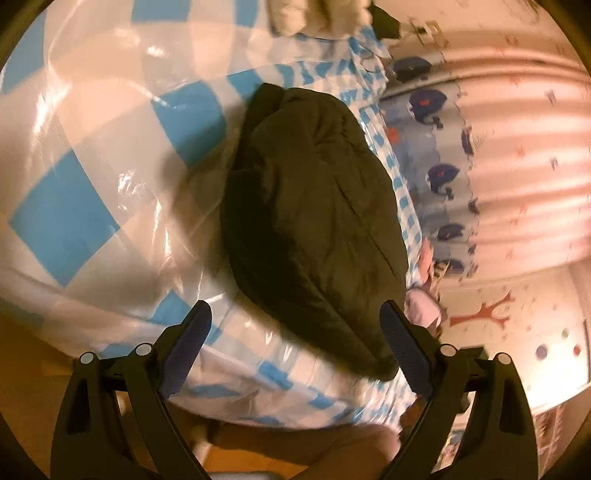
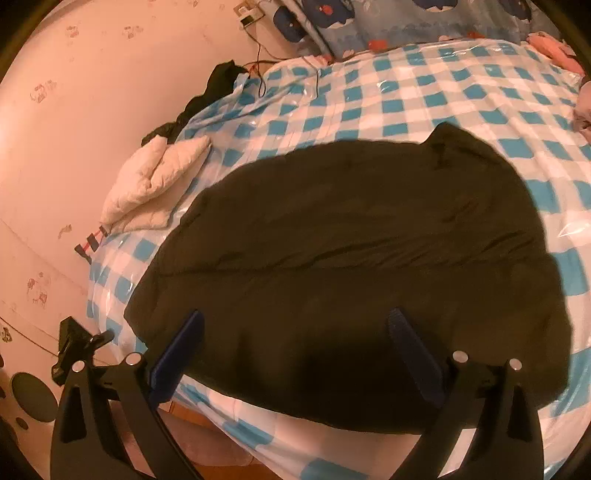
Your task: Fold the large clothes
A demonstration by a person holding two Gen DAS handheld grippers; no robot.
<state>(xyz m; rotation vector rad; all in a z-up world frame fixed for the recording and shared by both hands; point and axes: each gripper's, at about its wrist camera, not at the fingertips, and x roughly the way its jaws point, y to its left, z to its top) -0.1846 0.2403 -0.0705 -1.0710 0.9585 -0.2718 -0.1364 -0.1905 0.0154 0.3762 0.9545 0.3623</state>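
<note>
A: Where's the garment now?

B: The dark, puffy padded jacket (image 2: 343,266) lies on the bed with the blue-and-white checked cover under glossy clear plastic (image 2: 406,96), near the edge closest to the person. It looks folded along its length already; a seam or crease runs across its middle in the right wrist view.

A: And the fingers?

B: Both released. The left gripper (image 1: 295,347) hangs with its fingers spread wide just off the jacket's near end, nothing between them. The right gripper (image 2: 295,354) is spread the same way over the jacket's near edge, holding nothing.

A: So which step is this?

B: I'd judge it a pause between folds: the bundle is narrowed but long. The next move probably calls for each gripper to pinch one end or corner of the near edge, biting through all the thick layers, then carrying it over so the bundle halves.

A: Anything else on the bed?

B: A cream quilted garment (image 2: 147,184) by the wall, well apart, and a blue patterned pillow (image 2: 406,26) at the far side
</note>
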